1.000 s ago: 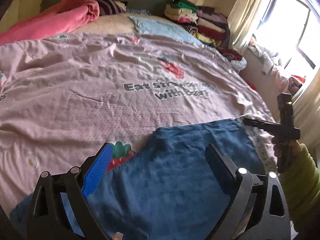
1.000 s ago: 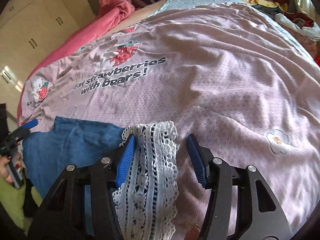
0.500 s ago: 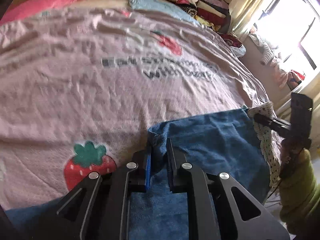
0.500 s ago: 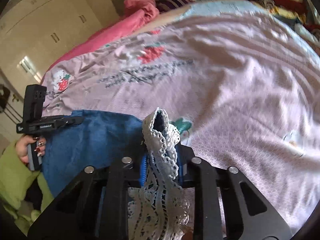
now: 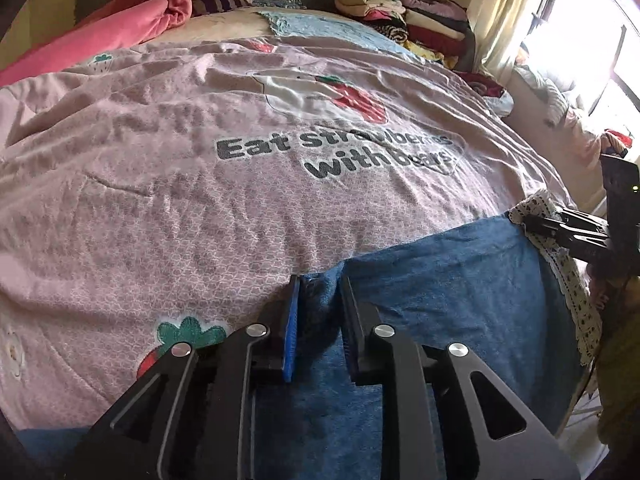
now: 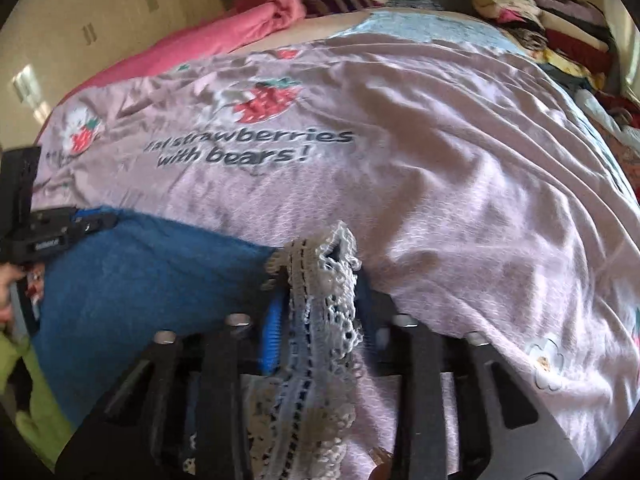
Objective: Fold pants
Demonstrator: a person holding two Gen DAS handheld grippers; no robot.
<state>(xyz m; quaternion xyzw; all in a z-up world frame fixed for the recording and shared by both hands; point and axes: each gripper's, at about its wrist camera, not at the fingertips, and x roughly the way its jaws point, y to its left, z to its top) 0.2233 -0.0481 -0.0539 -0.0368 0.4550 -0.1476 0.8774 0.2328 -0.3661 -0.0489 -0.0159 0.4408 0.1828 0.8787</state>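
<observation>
Blue pants [image 5: 440,280] with a white lace hem [image 6: 320,320] lie flat at the near edge of a pink bedspread [image 5: 200,200]. My left gripper [image 5: 320,280] sits at the pants' far left corner; its jaws are opening, and a fold of blue cloth stands loosely between them. In the right wrist view that gripper [image 6: 108,220] shows at the left edge of the pants [image 6: 140,272]. My right gripper [image 6: 318,288] has a bunch of lace filling its jaws, which are opening; the pads still touch it. From the left wrist view the right gripper [image 5: 528,222] holds the lace corner [image 5: 572,292] slightly raised.
A pink blanket [image 5: 120,24] is heaped at the head of the bed. Stacks of folded clothes [image 5: 400,12] line the far right side near a bright window and curtain. A green sleeve [image 6: 36,400] shows at the lower left. Cupboards stand along the left wall.
Both grippers closed on the pants' far corners, left on blue cloth, right on lace. Their jaws have since spread a little; the right one shifted with the lace still in it.
</observation>
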